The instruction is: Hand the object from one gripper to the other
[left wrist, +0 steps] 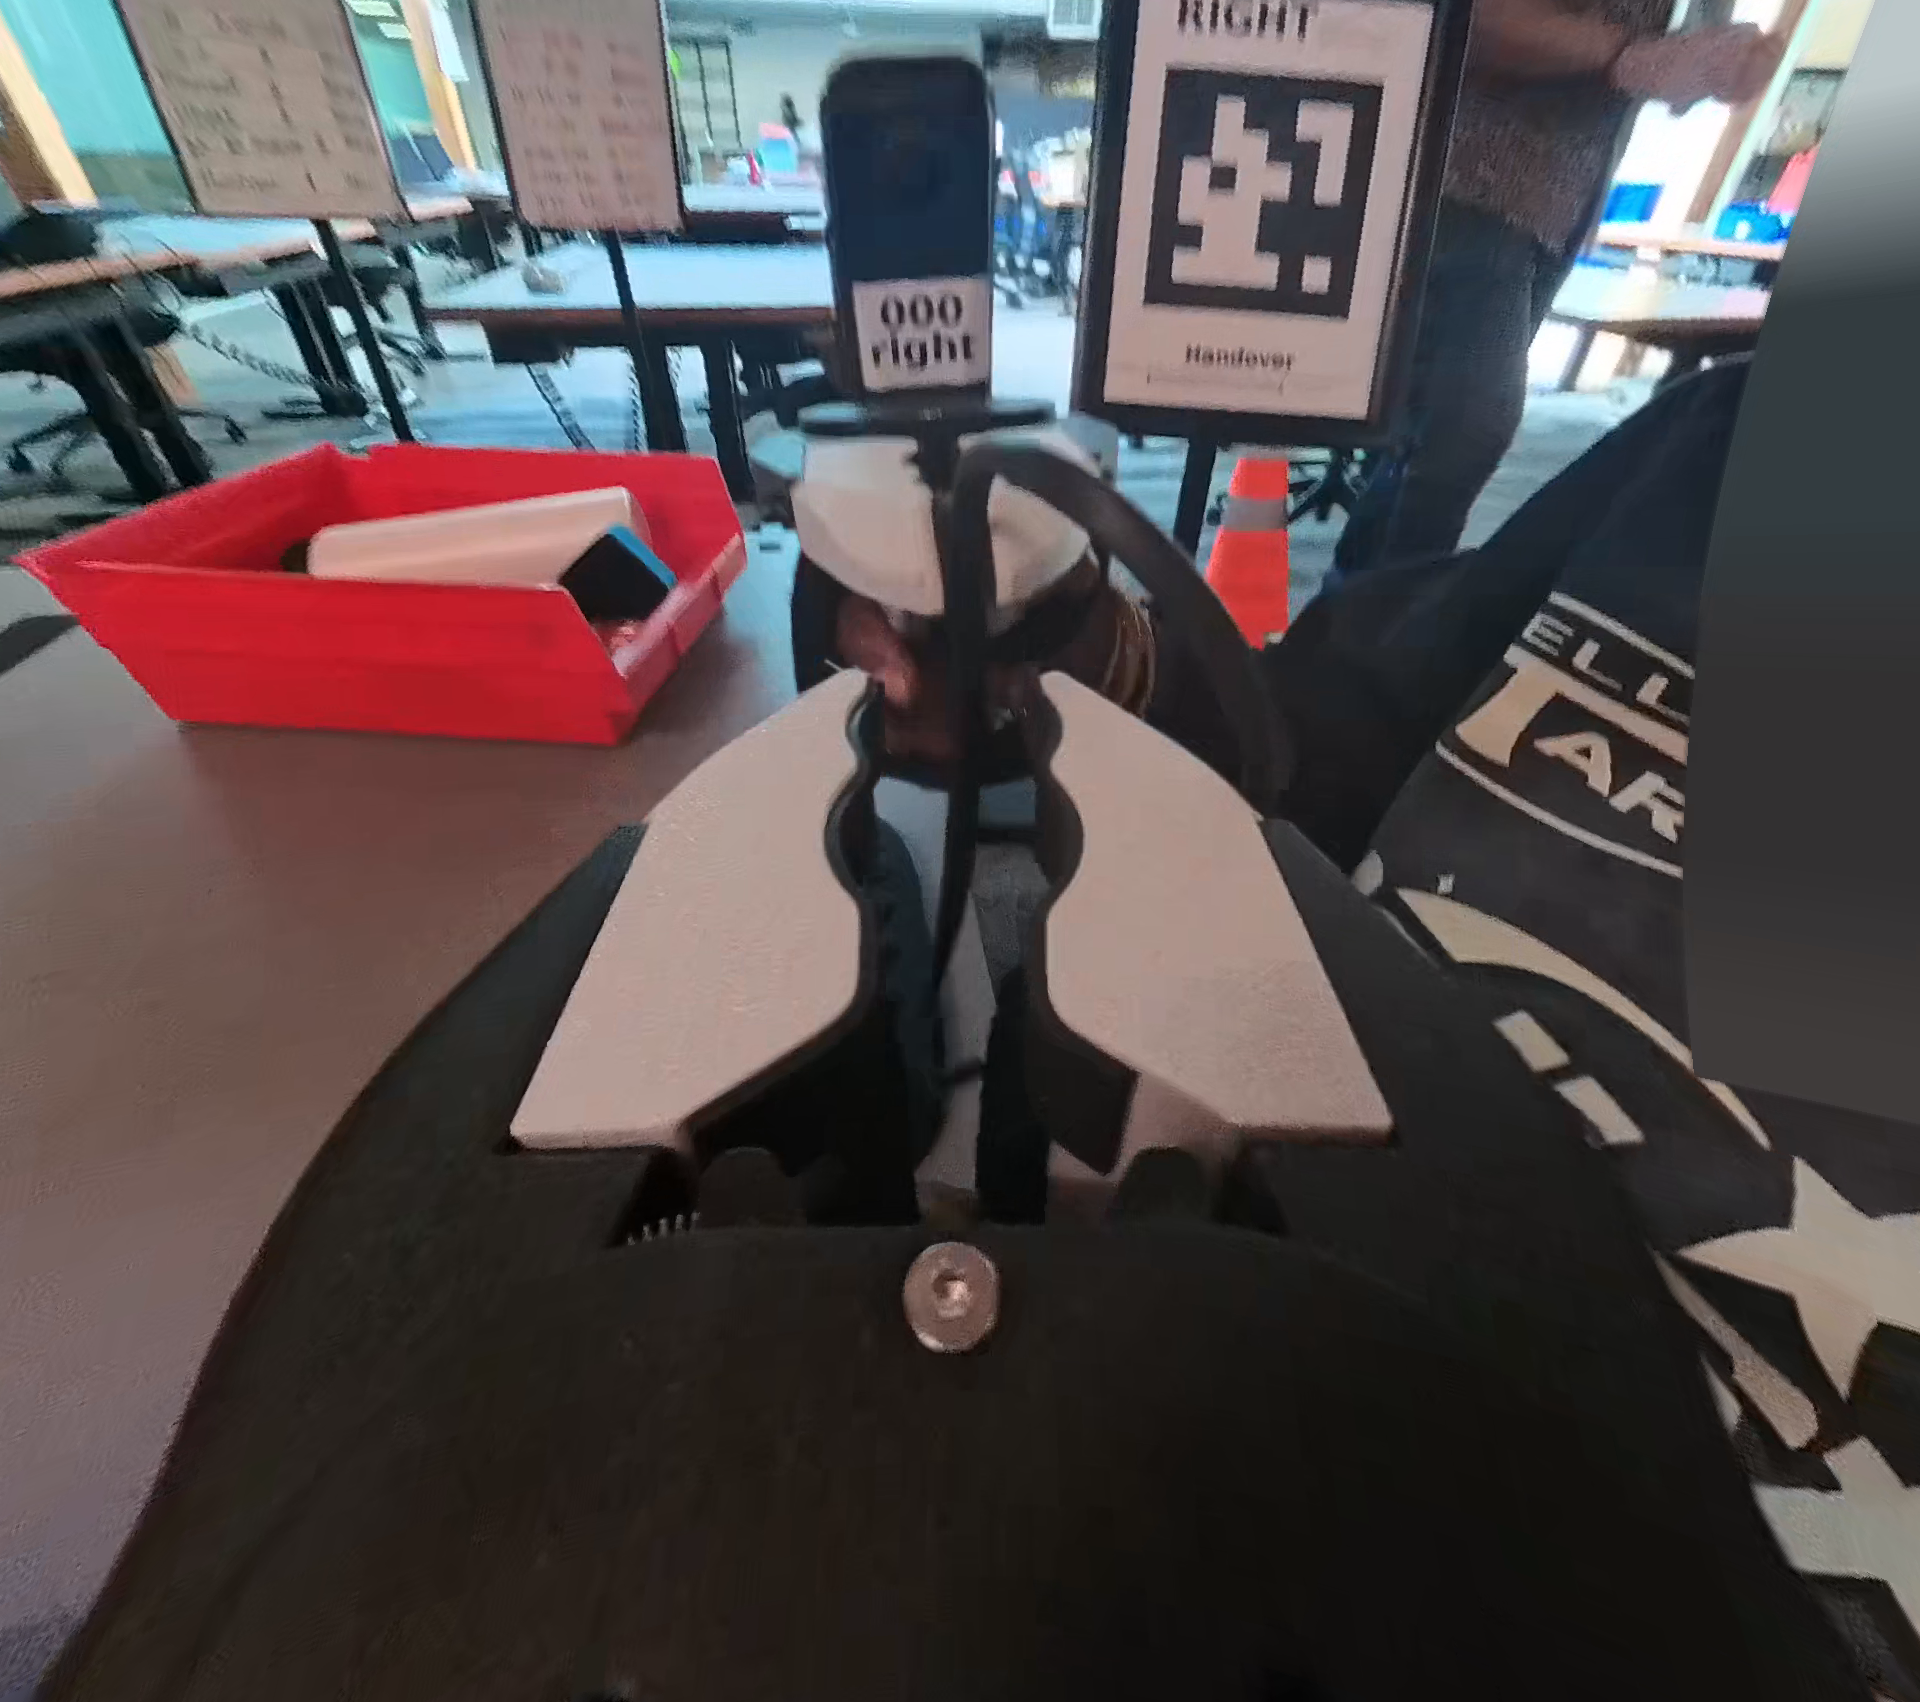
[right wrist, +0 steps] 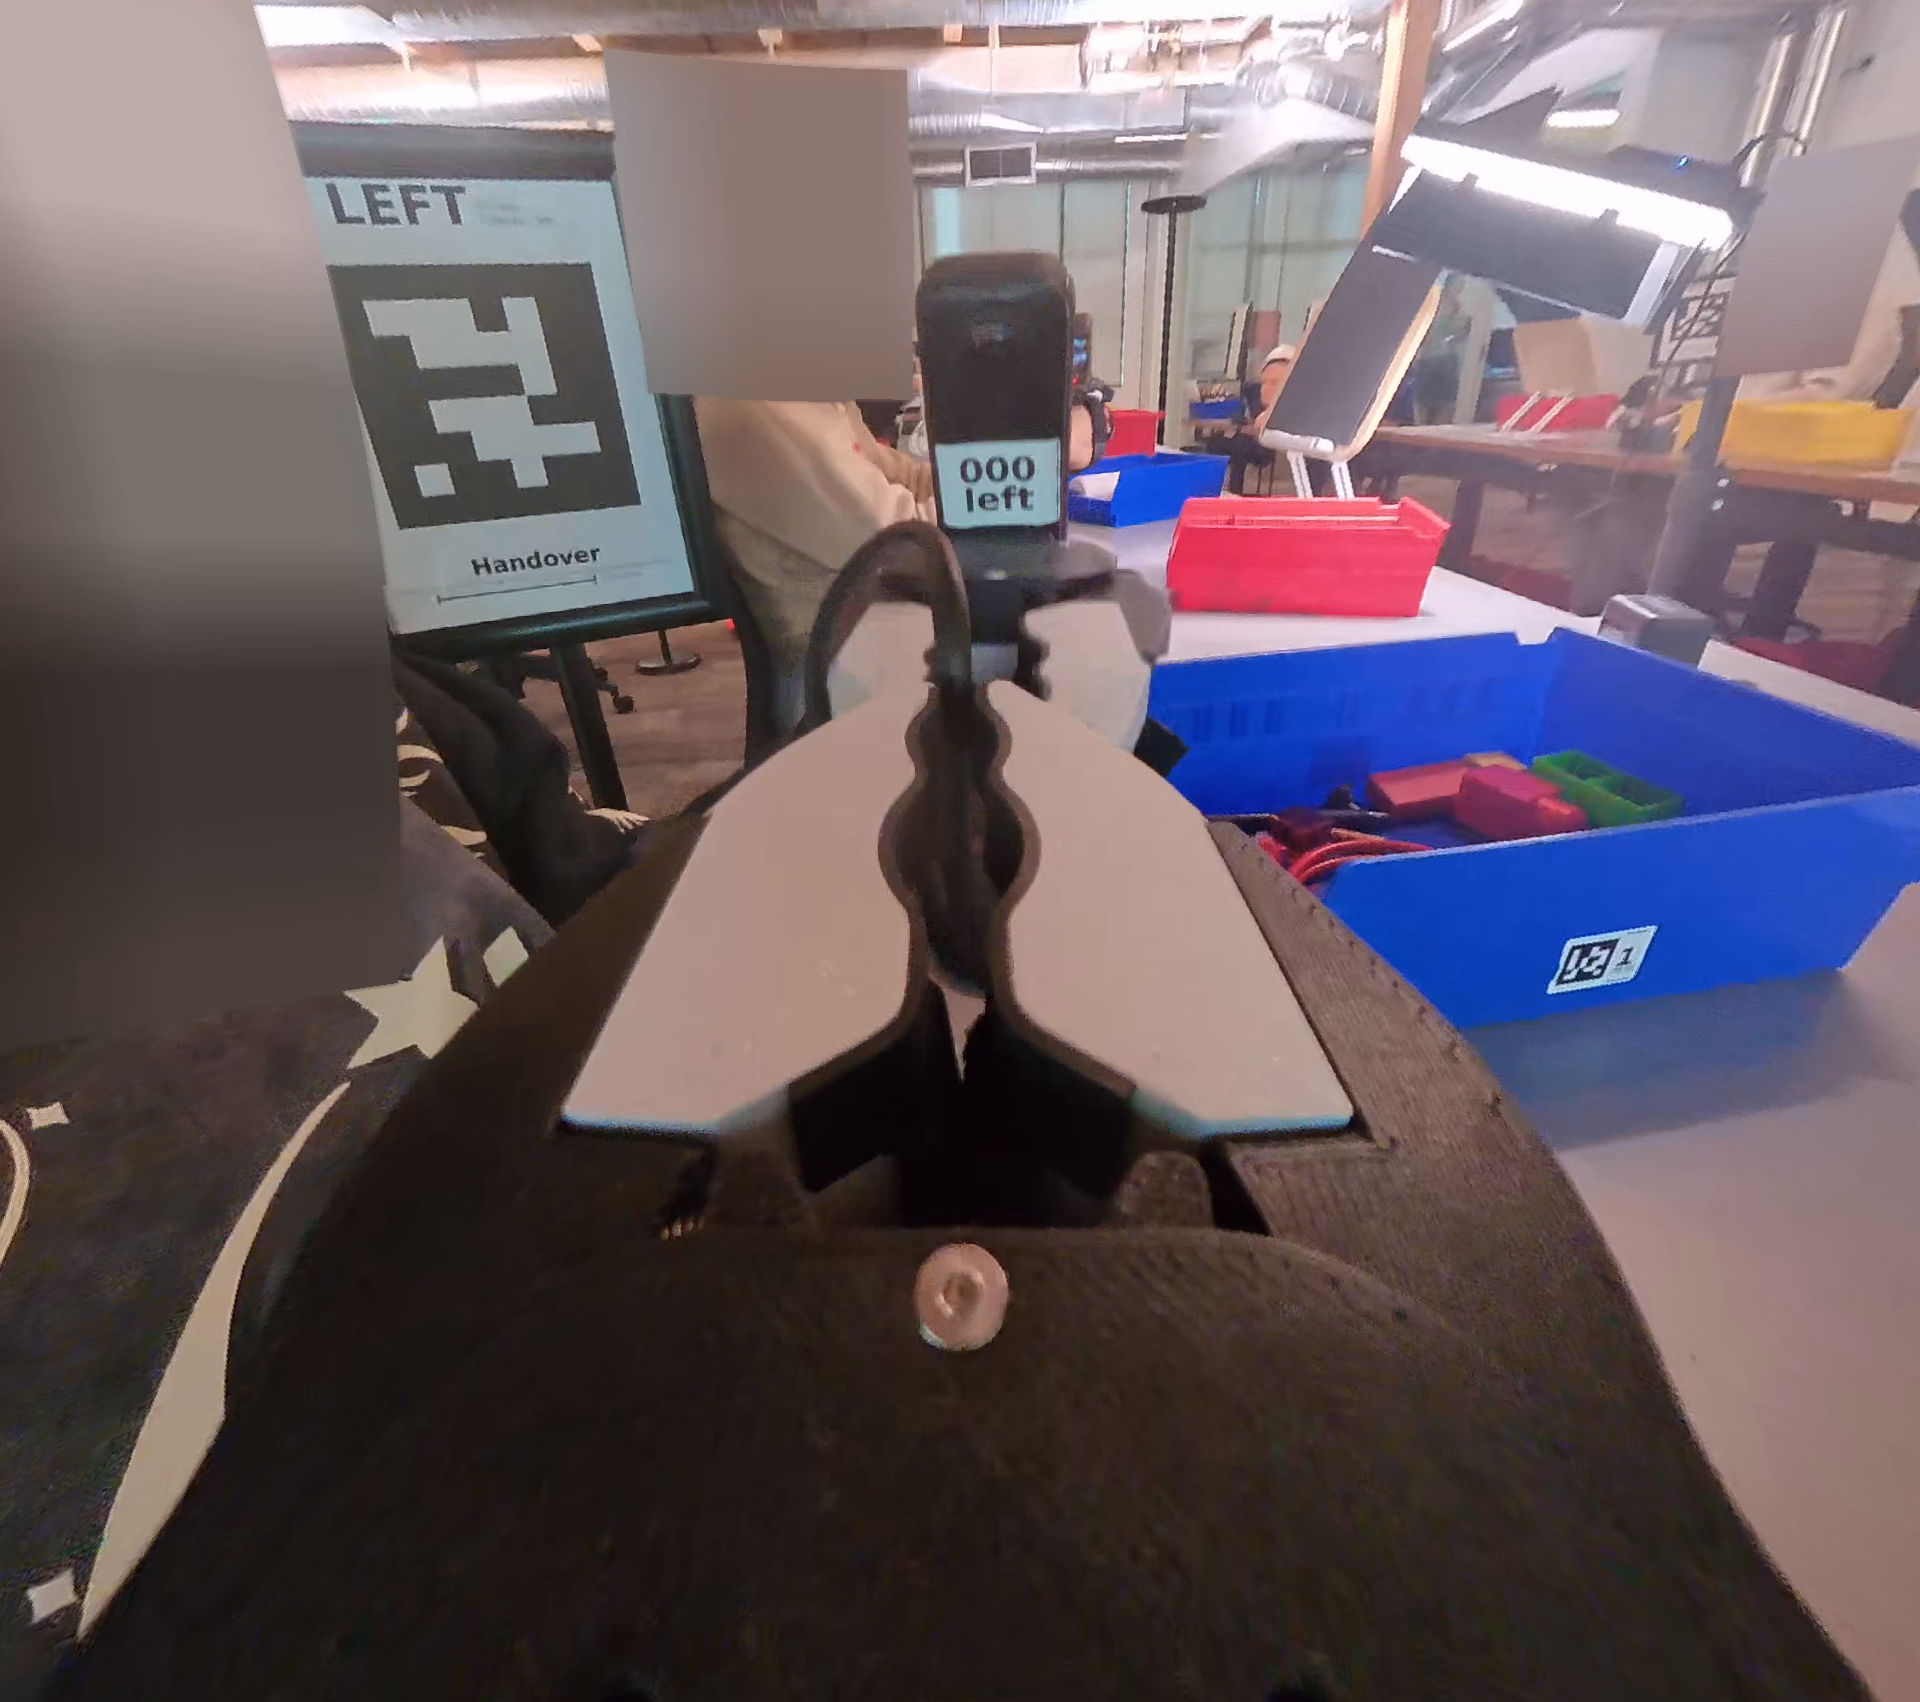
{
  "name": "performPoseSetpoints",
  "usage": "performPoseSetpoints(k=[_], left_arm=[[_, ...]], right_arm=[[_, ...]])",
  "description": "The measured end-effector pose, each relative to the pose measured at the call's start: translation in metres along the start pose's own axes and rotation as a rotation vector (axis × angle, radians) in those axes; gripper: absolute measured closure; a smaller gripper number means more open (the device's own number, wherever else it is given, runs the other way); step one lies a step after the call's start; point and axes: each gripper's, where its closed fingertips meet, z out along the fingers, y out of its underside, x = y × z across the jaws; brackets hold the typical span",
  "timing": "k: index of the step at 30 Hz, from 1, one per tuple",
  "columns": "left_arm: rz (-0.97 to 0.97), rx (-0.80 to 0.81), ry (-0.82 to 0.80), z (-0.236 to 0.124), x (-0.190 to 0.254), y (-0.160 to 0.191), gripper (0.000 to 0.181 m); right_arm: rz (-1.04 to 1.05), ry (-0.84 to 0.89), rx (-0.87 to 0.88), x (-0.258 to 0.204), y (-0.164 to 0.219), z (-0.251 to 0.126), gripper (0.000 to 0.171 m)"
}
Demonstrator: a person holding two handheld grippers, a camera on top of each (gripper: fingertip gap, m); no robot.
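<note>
Nearest the lens in the left wrist view, the left gripper (left wrist: 956, 696) has its two pale fingers parted, with a clear gap at the tips. A thin black cable (left wrist: 961, 821) runs up through that gap without being pinched by either finger, so this claw is released. Beyond the tips, the cable arches over to the right in a loop.

Seen from the right wrist view, the right gripper (right wrist: 958, 702) has its fingertips drawn together on the same cable, which fills the wavy channel between the fingers; this claw is clenched on it. The cable is therefore held above the table edge between the two grippers, which face each other nose to nose. Each carries an upright black camera with a white label.

A dark garment with white stars (left wrist: 1558, 821) lies just beside the grippers on the person's side. On the brown table (left wrist: 260, 925), to the left in the left wrist view, stands a red bin (left wrist: 312, 665) holding a white box (left wrist: 468, 546). The right wrist view shows a blue bin (right wrist: 1610, 904) to the right, with coloured blocks (right wrist: 1486, 795) inside.

Farther back stand a framed marker sign (left wrist: 1268, 187) on a stand, an orange cone (left wrist: 1252, 551) on the floor and rows of work tables
</note>
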Motion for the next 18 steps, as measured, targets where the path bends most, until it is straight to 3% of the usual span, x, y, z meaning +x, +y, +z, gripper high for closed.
performPoseSetpoints(k=[6,11,15,17,18], left_arm=[[0.044,-0.044,-0.011,0.011,0.002,0.007,0.176],[0.047,0.1,-0.056,-0.003,-0.003,-0.018,0.175],[0.043,0.202,-0.07,-0.012,-0.002,-0.035,0.176],[0.041,0.213,-0.059,-0.012,0.001,-0.037,0.175],[0.042,0.208,-0.059,-0.011,0.001,-0.036,0.175]], right_arm=[[-0.003,0.009,0.048,-0.002,-0.009,-0.001,0.166],[0.027,0.021,0.077,0.006,-0.01,-0.006,0.141],[0.043,0.012,-0.049,0.01,0.017,0.003,0.138],[0.022,0.016,-0.089,0.011,0.028,0.011,0.145],[0.009,0.003,-0.092,0.008,0.03,0.013,0.16]])
